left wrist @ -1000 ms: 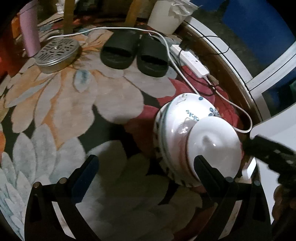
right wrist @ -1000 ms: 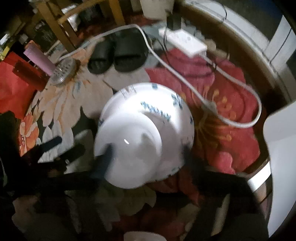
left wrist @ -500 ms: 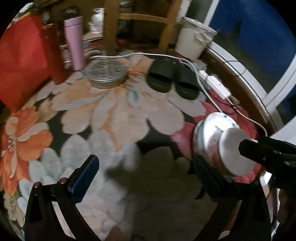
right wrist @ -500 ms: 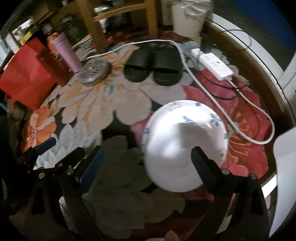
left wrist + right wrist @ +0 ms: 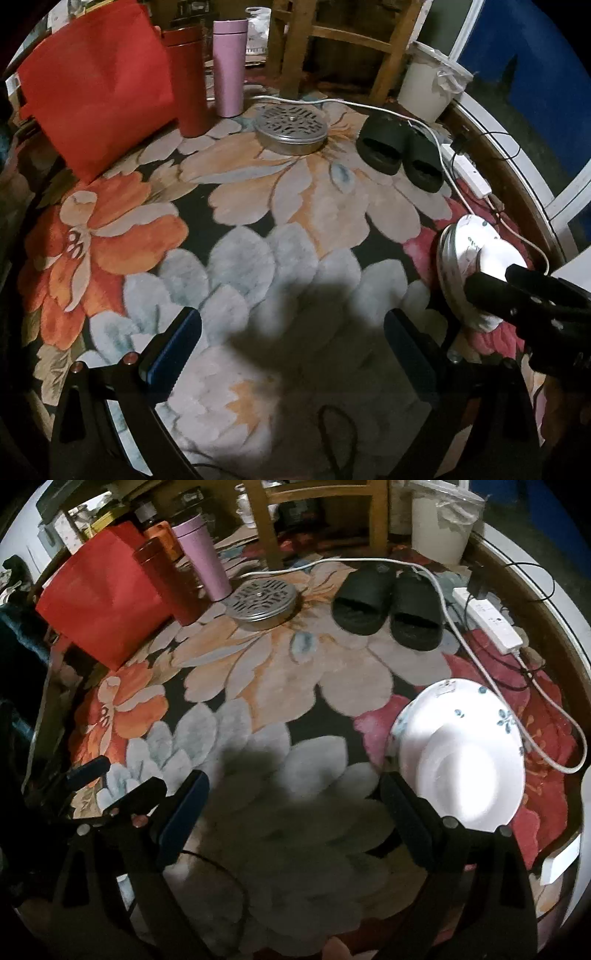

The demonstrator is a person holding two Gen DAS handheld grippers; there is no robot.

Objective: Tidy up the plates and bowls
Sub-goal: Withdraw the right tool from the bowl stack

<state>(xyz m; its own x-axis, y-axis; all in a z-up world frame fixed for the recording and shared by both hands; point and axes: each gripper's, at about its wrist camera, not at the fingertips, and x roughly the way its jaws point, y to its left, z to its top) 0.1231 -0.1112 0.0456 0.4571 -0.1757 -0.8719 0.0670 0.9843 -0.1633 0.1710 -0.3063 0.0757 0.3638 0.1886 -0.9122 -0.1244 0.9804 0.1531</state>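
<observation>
Both claws hang over a floral rug point(image 5: 280, 672) w/ nothing between their fingers.

Left claw point(image 5: 291, 339): spread wide, blue-padded fingers apart, empty, over the pale grey petals at the rug's near-centre. Right claw point(image 5: 295, 805): also spread wide, empty; its right finger point(image 5: 406, 808) sits just in front of the dish stack's near-left edge in the right wrist view, but contact can't be told. From the left wrist view the right claw shows as a dark shape at the far right, overlapping the stack.

Task items: a white bowl point(image 5: 465, 771) lies upside down on top of a white plate w/ blue flower marks point(image 5: 480, 701). Stack rests on the rug's red-flower area, right side, near the rug's edge. Seen from the left wrist cam it looks tilted, prob. lens distortion – can't tell.

Other stuff on the rug, far side: pair of black slippers point(image 5: 388, 605), round metal perforated lid point(image 5: 262, 598), pink tumbler point(image 5: 203, 557), red-orange tumbler point(image 5: 162, 579) beside it, red bag point(image 5: 96, 594) at far left. White cable point(image 5: 461, 635) runs from behind the lid, past the slippers, loops round the right of the stack. White power strip point(image 5: 487, 620) near the rug's right edge. Cream bucket point(image 5: 443, 520) & wooden chair legs point(image 5: 266, 520) at the back.
</observation>
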